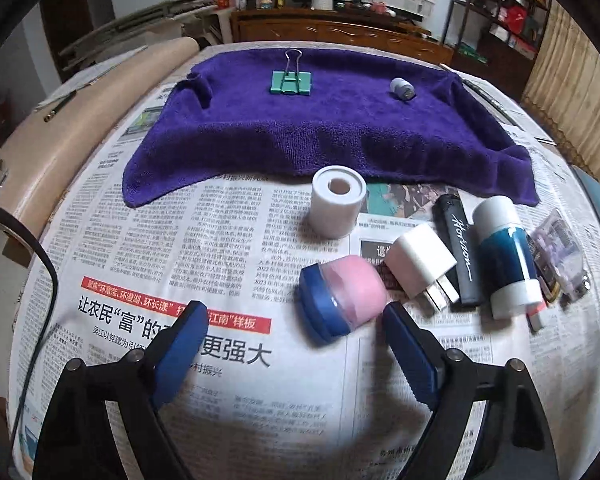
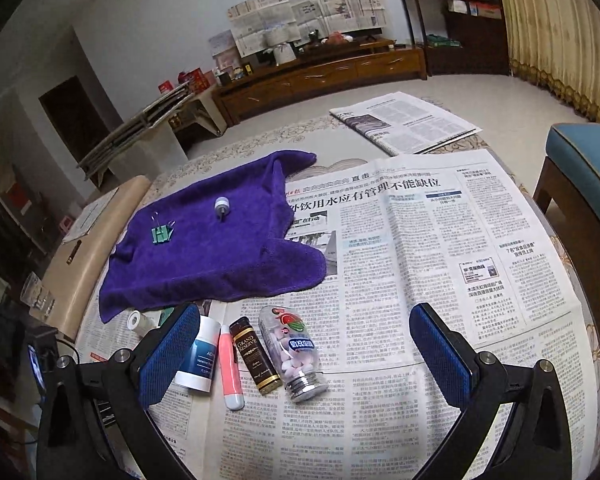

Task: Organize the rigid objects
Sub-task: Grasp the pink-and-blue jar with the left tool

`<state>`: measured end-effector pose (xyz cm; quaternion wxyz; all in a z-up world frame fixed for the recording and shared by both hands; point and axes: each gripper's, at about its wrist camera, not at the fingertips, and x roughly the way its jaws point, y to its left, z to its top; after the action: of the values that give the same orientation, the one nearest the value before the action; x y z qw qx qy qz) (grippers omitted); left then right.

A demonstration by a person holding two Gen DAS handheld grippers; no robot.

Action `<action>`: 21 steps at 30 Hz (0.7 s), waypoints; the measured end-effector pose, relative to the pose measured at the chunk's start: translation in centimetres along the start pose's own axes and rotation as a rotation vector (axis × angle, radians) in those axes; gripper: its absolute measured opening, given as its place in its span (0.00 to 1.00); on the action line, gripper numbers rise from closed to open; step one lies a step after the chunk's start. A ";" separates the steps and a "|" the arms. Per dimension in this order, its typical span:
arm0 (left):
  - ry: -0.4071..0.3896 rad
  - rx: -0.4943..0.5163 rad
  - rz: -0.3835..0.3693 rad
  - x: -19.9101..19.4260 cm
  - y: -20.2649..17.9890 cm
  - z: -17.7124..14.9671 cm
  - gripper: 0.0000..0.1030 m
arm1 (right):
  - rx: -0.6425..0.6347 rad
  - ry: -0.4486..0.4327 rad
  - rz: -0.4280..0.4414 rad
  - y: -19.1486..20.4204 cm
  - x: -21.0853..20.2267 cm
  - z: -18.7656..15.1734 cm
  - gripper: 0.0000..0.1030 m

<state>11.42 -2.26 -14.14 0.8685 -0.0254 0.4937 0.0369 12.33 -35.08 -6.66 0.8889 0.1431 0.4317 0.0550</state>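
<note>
In the left wrist view my left gripper [image 1: 294,312] is open above the newspaper, and a pink jar with a blue lid [image 1: 340,300] lies on its side just ahead between the fingertips, untouched. Beyond it are a white roll [image 1: 338,206], a white charger plug [image 1: 420,268], a black lighter [image 1: 460,252] and a blue bottle with white ends [image 1: 504,256]. A green binder clip [image 1: 291,80] and a small grey cylinder [image 1: 402,89] lie on the purple towel [image 1: 320,132]. My right gripper [image 2: 304,312] is open over a row: white-blue bottle [image 2: 198,356], pink tube [image 2: 230,364], brown bottle [image 2: 256,356], clear pill bottle [image 2: 292,352].
Newspaper [image 2: 440,260] covers the table top. A beige padded bench [image 1: 80,120] runs along the left side, and a blue-seated chair [image 2: 584,184] stands at the right. A clear plastic packet [image 1: 556,248] lies right of the blue bottle. More newspaper [image 2: 404,124] lies on the floor.
</note>
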 end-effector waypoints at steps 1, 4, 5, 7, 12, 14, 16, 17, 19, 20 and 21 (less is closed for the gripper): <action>0.003 -0.011 0.005 0.1 -0.2 0.1 0.85 | 0.010 -0.002 0.005 -0.2 -0.1 0.0 1.00; 0.006 -0.018 0.016 0.3 -1.0 0.5 0.85 | 0.033 -0.008 0.026 -0.7 -0.5 0.1 1.00; 0.005 -0.025 0.021 0.4 -1.1 0.6 0.85 | 0.039 -0.011 0.033 -0.9 -0.6 0.1 1.00; 0.004 -0.044 0.036 0.4 -1.3 0.6 0.83 | 0.043 -0.009 0.039 -1.0 -0.7 0.1 1.00; -0.035 -0.059 0.044 0.0 -1.3 0.4 0.57 | 0.041 0.008 0.045 -1.2 -0.6 -0.1 1.00; -0.055 -0.046 0.031 -0.3 -1.2 0.3 0.38 | 0.037 0.010 0.045 -1.2 -0.7 -0.2 1.00; -0.062 -0.048 -0.004 -0.4 -0.9 0.2 0.37 | 0.036 0.013 0.048 -1.2 -0.7 -0.3 1.00; -0.065 -0.040 -0.013 -0.5 -0.9 0.1 0.37 | 0.036 0.014 0.049 -1.1 -0.7 -0.3 1.00; -0.066 -0.029 -0.029 -0.6 -0.7 0.0 0.37 | 0.031 0.014 0.051 -1.1 -0.7 -0.4 1.00; -0.064 -0.037 -0.036 -0.7 -0.5 -0.1 0.37 | 0.027 0.015 0.048 -1.0 -0.7 -0.5 1.00; -0.060 -0.042 -0.041 -0.7 -0.3 -0.2 0.37 | 0.023 0.016 0.045 -1.0 -0.7 -0.5 1.00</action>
<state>10.92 -2.60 -13.59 0.8829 -0.0527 0.4657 0.0301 11.47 -36.08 -6.74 0.8823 0.1624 0.4359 0.0713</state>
